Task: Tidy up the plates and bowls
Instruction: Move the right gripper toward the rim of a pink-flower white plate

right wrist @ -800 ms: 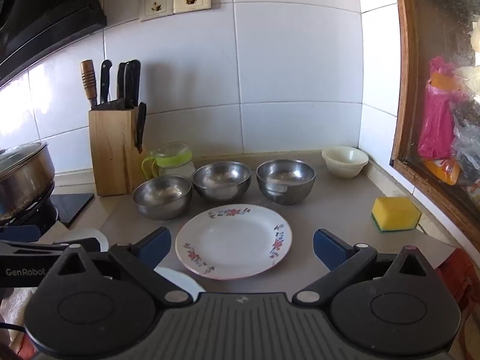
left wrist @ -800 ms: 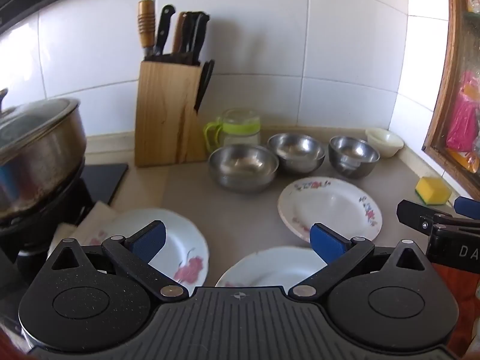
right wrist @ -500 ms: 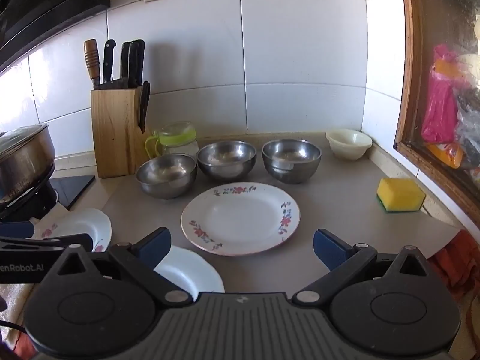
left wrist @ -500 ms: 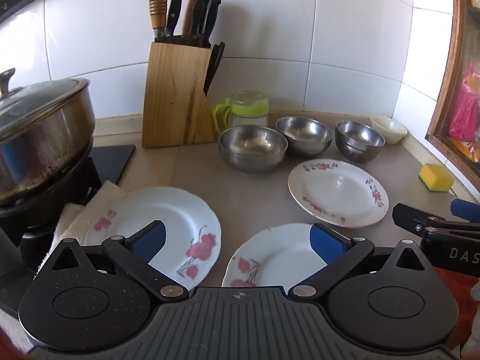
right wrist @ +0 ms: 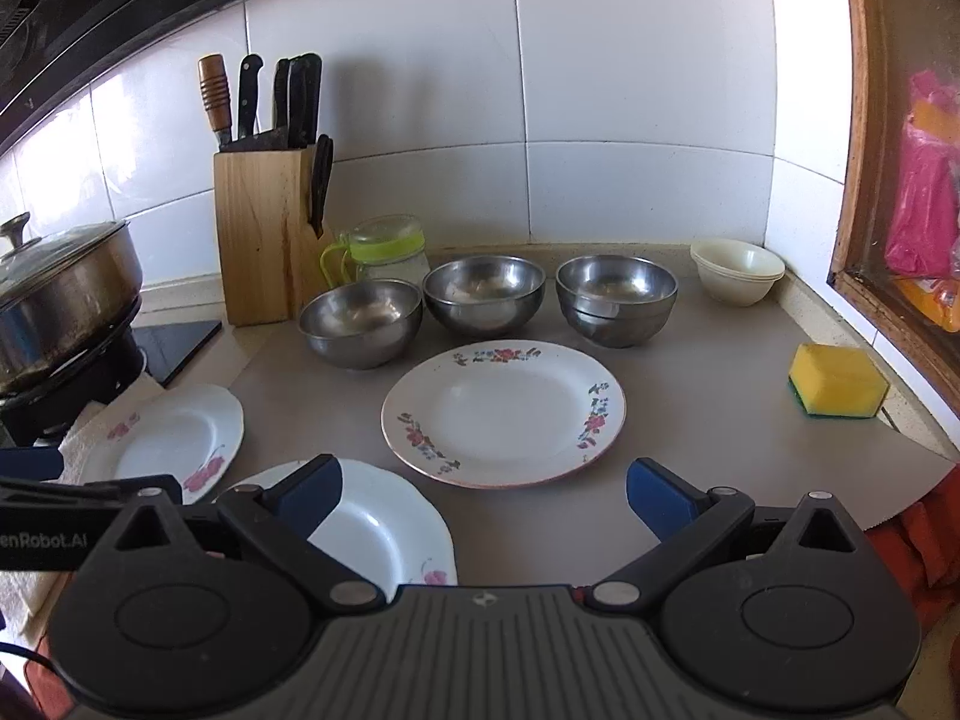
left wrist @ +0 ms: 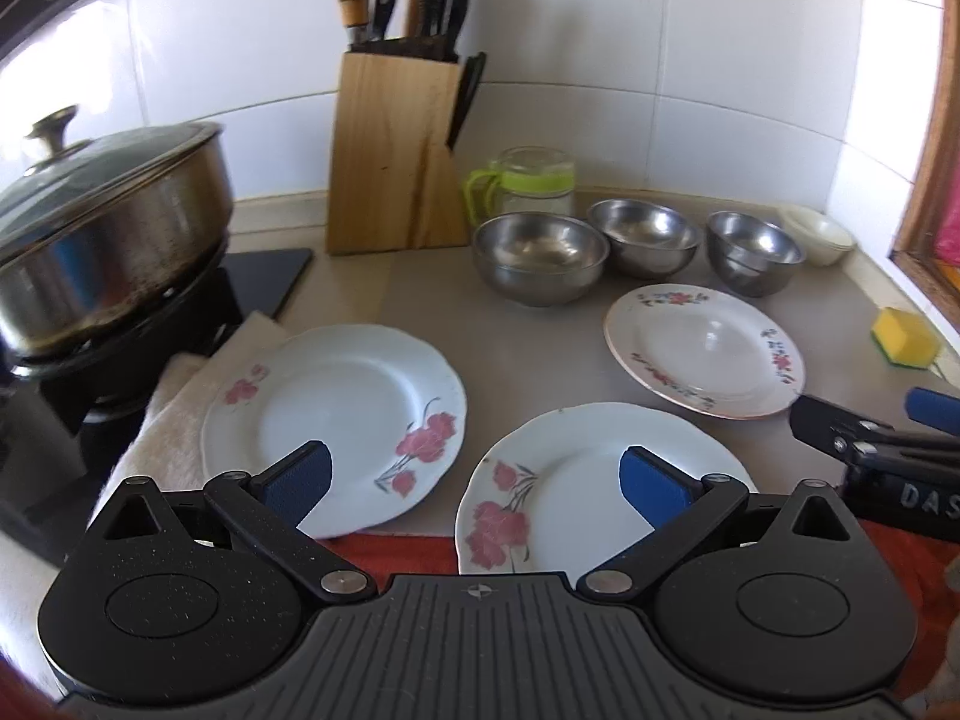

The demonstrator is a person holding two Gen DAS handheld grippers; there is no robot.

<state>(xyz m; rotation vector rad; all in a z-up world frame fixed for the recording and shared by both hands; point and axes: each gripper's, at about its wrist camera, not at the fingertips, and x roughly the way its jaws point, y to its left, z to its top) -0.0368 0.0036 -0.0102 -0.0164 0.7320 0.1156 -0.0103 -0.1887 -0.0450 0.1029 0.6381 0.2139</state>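
Note:
Three plates lie on the counter: a white pink-flower plate [left wrist: 336,414] at left, partly on a cloth, a second one [left wrist: 588,492] at the front edge, and a floral-rimmed plate [right wrist: 504,411] at centre. Three steel bowls [right wrist: 483,300] stand in a row behind, with stacked cream bowls [right wrist: 738,270] at far right. My left gripper [left wrist: 474,480] is open and empty above the two white plates. My right gripper [right wrist: 483,495] is open and empty in front of the floral-rimmed plate.
A lidded pot [left wrist: 102,234] sits on a burner at left. A knife block [left wrist: 390,150] and a green-lidded glass jar [left wrist: 528,186] stand by the tiled wall. A yellow sponge [right wrist: 837,381] lies at right by a wooden window frame [right wrist: 864,180].
Both grippers have pulled back and risen, so more of the front counter and both white plates show. No object has moved. Both jaws stay open.

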